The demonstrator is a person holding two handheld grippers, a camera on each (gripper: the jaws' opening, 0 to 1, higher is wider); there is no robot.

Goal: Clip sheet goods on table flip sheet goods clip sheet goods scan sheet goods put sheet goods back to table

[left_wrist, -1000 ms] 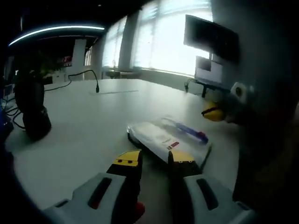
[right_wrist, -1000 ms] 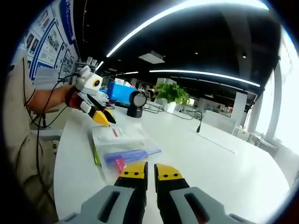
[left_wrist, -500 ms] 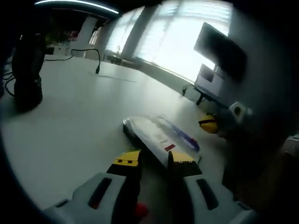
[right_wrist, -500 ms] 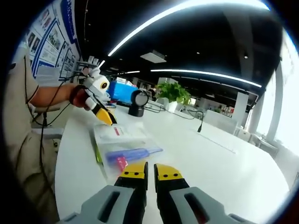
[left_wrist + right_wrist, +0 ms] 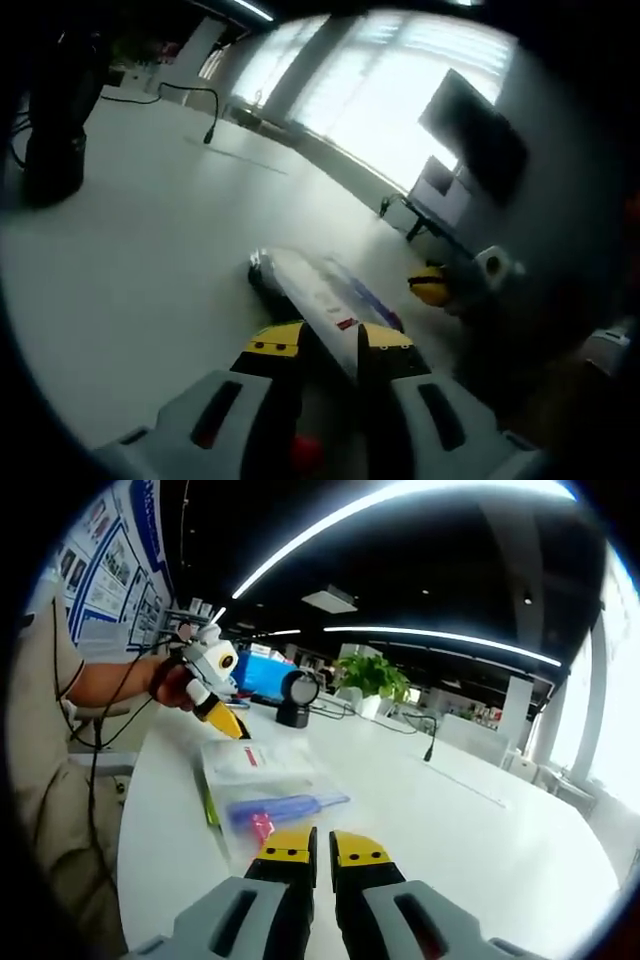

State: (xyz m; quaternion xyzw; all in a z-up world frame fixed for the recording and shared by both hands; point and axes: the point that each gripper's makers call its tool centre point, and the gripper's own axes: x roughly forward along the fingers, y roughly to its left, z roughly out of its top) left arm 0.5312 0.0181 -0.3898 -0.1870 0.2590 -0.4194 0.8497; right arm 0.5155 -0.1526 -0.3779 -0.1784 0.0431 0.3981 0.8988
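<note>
- The big white table point(image 5: 420, 820) holds everything.
- A flat clear packet point(image 5: 262, 785) with a blue stick inside lies on the table, between the two claws.
- The left gripper point(image 5: 330, 343) has its two tips a little apart around the packet's near edge.
- The right gripper point(image 5: 323, 848) rests near the packet, tips almost together, holding nothing.
</note>
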